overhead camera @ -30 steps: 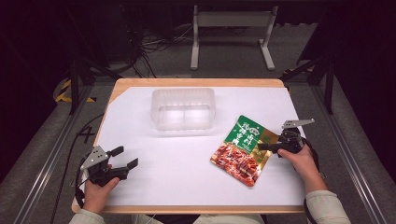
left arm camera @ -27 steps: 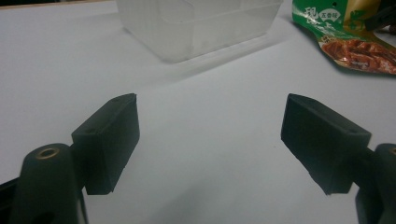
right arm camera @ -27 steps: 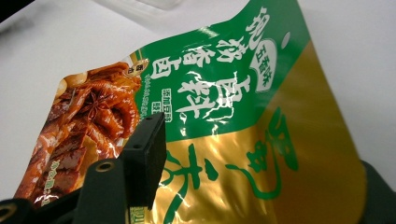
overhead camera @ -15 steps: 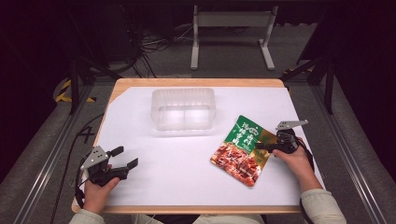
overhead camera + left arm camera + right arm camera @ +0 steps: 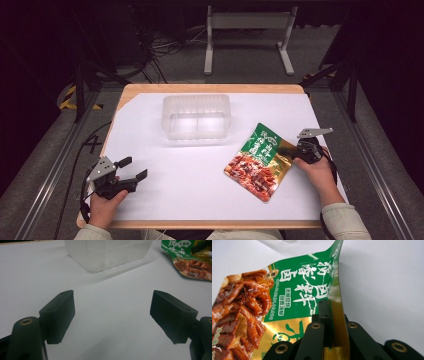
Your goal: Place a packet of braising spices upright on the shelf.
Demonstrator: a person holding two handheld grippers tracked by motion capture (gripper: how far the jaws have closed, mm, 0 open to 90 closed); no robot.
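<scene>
A green and gold food pouch (image 5: 260,160) printed with red braised meat lies on the white table at the right. My right gripper (image 5: 289,150) is shut on the pouch's right edge; its jaws have just been closing on it. In the right gripper view the black jaws pinch the gold edge of the pouch (image 5: 294,290), which bends upward there. My left gripper (image 5: 131,168) rests open near the front left corner with nothing between its fingers (image 5: 60,315). The pouch (image 5: 192,257) shows far off in the left gripper view.
A clear plastic container (image 5: 196,116) stands at the table's back middle, also seen ahead in the left gripper view as the container (image 5: 107,252). The white sheet (image 5: 190,185) covers the wooden table. Cables and a metal stand lie on the floor beyond.
The right gripper's jaws have closed onto the pouch's right edge, and the hand shifted slightly toward it. The left gripper has stayed where it was.
</scene>
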